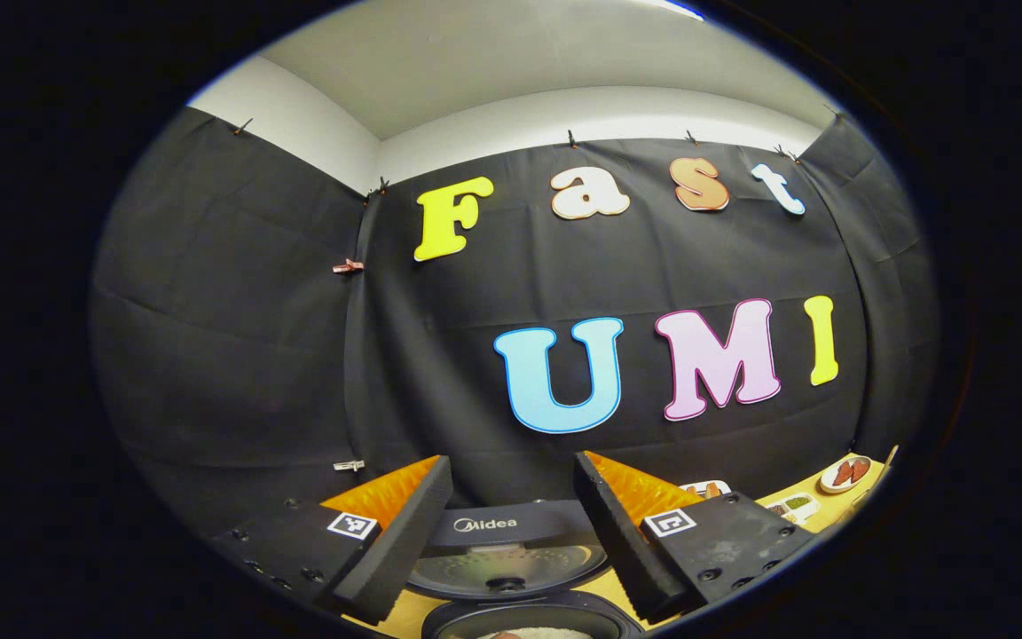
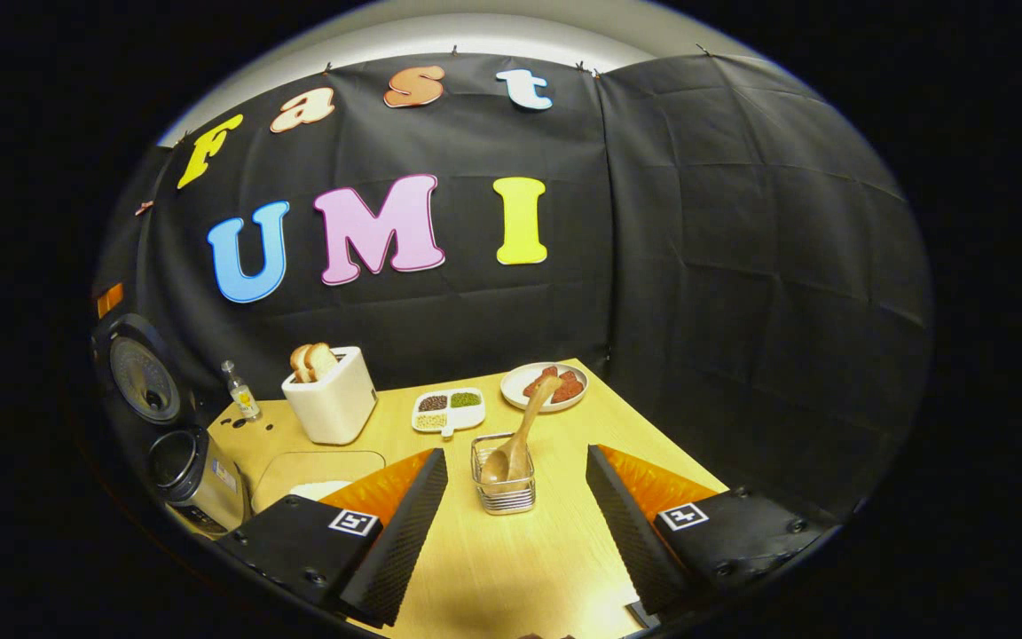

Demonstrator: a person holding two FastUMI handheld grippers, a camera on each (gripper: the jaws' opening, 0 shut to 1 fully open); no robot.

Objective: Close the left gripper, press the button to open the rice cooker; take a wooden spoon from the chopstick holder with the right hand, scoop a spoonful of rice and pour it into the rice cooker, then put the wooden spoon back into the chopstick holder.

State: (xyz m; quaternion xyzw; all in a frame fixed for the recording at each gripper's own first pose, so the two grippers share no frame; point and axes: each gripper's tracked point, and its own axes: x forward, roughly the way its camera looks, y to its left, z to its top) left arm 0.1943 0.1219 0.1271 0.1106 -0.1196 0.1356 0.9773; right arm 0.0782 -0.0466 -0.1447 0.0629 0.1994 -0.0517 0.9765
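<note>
- While the rice cooker (image 1: 511,568) stands with its lid up, the wooden spoon (image 2: 518,439) sits in the chopstick holder (image 2: 504,486) at 12 o'clock from the right gripper (image 2: 518,515), on the line between its two fingers
- As for the spoon's long axis, it leans from the bowl down in the wire holder up toward 1 o'clock, its far end crossing in front of the plate (image 2: 543,387) at the back of the table (image 2: 511,568)
- Both fingers of the right gripper are spread wide apart and hold nothing; the holder lies just ahead of the tips, not touched
- Judging by this, the right hand is the nearer one by far, and it is level and pointed straight at the holder
- Spoon back in the holder and rice showing at the bottom of the pot in the left gripper view suggest the task is at its end, though I cannot be sure
- Over the open pot, the left gripper (image 1: 511,524) hovers with fingers apart and empty, the raised lid at 12 o'clock between them
- From the right gripper view the cooker sits far off at 9 o'clock, with a toaster (image 2: 331,398) and a divided dish (image 2: 449,410) between it and the plate
</note>
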